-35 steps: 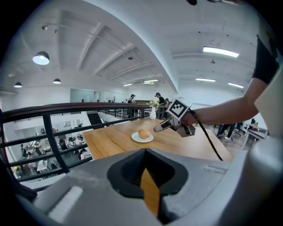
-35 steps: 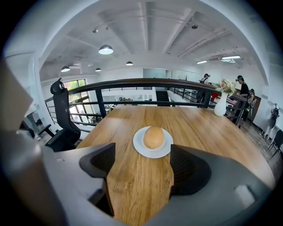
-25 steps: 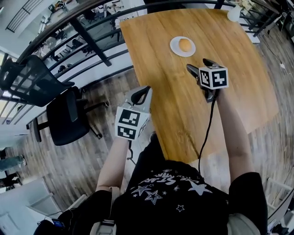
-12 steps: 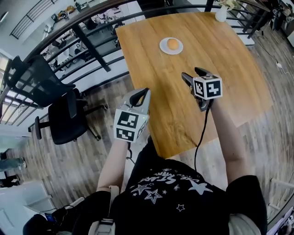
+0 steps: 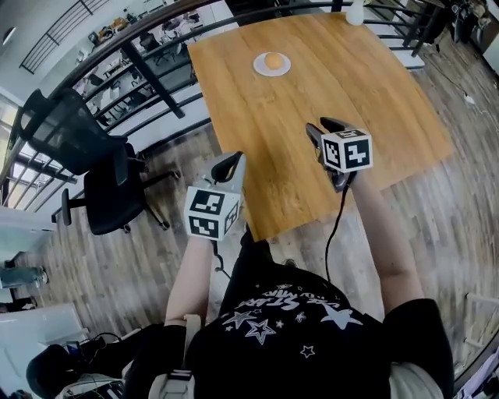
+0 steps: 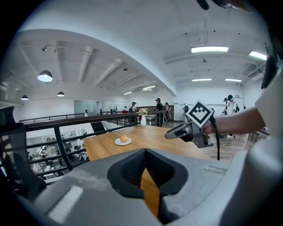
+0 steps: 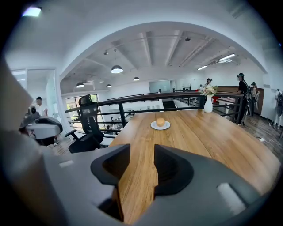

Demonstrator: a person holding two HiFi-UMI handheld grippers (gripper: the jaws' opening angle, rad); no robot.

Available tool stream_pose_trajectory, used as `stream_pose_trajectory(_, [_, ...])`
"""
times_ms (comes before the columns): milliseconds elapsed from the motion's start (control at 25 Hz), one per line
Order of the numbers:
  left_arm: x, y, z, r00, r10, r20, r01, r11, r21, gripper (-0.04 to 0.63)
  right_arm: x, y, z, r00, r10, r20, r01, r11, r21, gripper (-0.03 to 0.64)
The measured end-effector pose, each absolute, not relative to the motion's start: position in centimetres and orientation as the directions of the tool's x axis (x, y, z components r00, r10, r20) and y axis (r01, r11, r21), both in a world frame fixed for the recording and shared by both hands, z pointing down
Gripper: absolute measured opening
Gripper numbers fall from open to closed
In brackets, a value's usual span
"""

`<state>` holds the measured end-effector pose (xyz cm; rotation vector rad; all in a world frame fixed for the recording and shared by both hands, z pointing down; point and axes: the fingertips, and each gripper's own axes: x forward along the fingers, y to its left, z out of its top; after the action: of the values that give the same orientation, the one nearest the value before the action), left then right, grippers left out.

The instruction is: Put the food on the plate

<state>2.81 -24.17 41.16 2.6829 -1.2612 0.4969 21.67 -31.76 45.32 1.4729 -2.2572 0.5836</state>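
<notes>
A round orange piece of food (image 5: 273, 60) lies on a small white plate (image 5: 260, 68) at the far side of the wooden table (image 5: 366, 86). My right gripper (image 5: 321, 126) hovers over the table's near part, well short of the plate. Its jaws are closing with only bare wood showing between them (image 7: 142, 152). My left gripper (image 5: 230, 162) hangs off the table's near left corner, jaws shut and empty (image 6: 145, 152). The food (image 7: 160, 122) and plate (image 7: 154, 126) show straight ahead in the right gripper view. The left gripper view shows the food (image 6: 124, 138) and the right gripper (image 6: 170, 134).
A white vase (image 5: 355, 12) with flowers stands at the table's far edge. A black metal railing (image 5: 148, 62) runs along the table's left side, with a black office chair (image 5: 101, 187) on the wooden floor nearby. Several people stand in the background.
Both grippers have drawn back toward the table's near edge, and the plate now sits farther away in view. The right gripper's jaws have narrowed.
</notes>
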Motion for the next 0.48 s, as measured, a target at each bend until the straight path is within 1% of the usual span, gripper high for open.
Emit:
stream_pose_trajectory(240, [5.5, -19.0, 41.2, 0.605, -0.717, 0.346, -0.769, -0.639, 0.02, 0.002, 23.4, -26.6, 44.5, -0.412, -0.77, 0.487, -0.911, 0.366, -0.192, 0.168])
stream_pose_trajectory(480, [6.4, -16.5, 39.9, 0.605, -0.722, 0.334, -0.769, -0.639, 0.011, 0.002, 24.0, -23.4, 43.7, -0.423, -0.776, 0.468, -0.906, 0.359, -0.223, 0.093])
